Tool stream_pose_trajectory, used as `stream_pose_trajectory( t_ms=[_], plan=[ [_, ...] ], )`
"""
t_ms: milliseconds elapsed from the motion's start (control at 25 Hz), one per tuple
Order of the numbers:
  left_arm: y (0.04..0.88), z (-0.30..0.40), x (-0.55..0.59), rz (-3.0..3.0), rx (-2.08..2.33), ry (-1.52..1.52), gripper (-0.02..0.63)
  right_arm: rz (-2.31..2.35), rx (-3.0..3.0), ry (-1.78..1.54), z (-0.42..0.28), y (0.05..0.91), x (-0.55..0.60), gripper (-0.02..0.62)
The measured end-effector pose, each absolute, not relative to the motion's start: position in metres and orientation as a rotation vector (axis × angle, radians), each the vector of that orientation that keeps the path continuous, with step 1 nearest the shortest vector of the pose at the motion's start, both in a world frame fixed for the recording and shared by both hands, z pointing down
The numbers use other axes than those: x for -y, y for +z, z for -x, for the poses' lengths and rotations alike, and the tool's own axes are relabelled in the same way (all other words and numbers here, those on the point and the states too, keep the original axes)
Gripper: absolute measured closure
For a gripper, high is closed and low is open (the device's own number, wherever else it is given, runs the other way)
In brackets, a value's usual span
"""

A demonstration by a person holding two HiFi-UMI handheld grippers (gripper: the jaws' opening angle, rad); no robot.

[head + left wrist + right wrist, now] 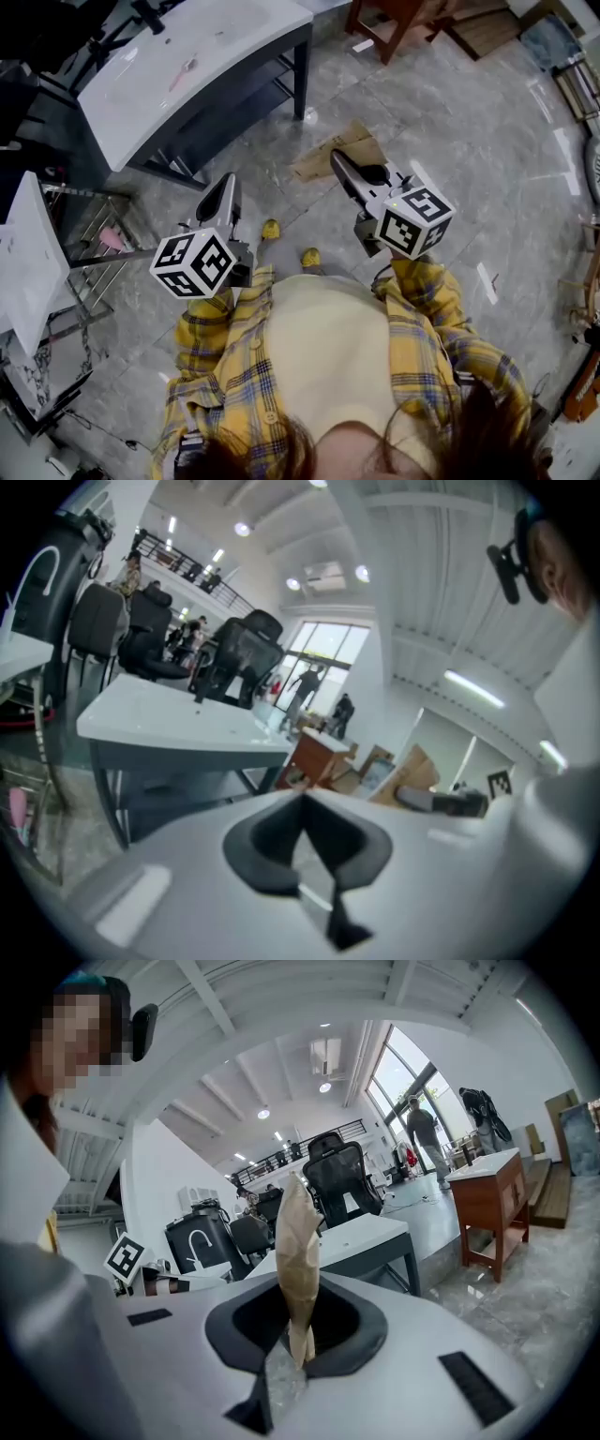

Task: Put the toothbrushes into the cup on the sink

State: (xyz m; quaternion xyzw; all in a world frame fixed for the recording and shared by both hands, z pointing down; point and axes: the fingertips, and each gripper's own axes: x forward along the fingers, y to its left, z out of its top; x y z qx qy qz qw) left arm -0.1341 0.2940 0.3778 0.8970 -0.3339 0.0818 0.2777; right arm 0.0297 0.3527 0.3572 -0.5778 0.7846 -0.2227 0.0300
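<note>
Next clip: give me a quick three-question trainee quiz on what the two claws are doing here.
1. True or false: the left claw is shut with nothing in it.
2. What does the right claw grip? A) a toothbrush B) a brown cardboard scrap C) a cup
3. Fill in: the white sink stands ahead of the person, on their ____ side.

Key: 1 true; 2 B; 3 left.

Glossy white sink [220, 42], polished stone floor [469, 141], matt brown cardboard [314, 164]
</note>
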Motion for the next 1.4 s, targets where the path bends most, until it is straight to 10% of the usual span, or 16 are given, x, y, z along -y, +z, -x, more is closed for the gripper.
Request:
stream_pose_trajectory(
  t_ms=[1400],
  plan=[
    [0.392, 0.122, -0.075, -2.39, 0.863, 0.233, 0.6, 1.752, -2.513, -0.736, -0.024, 0.356, -0.121, 0.554]
  ],
)
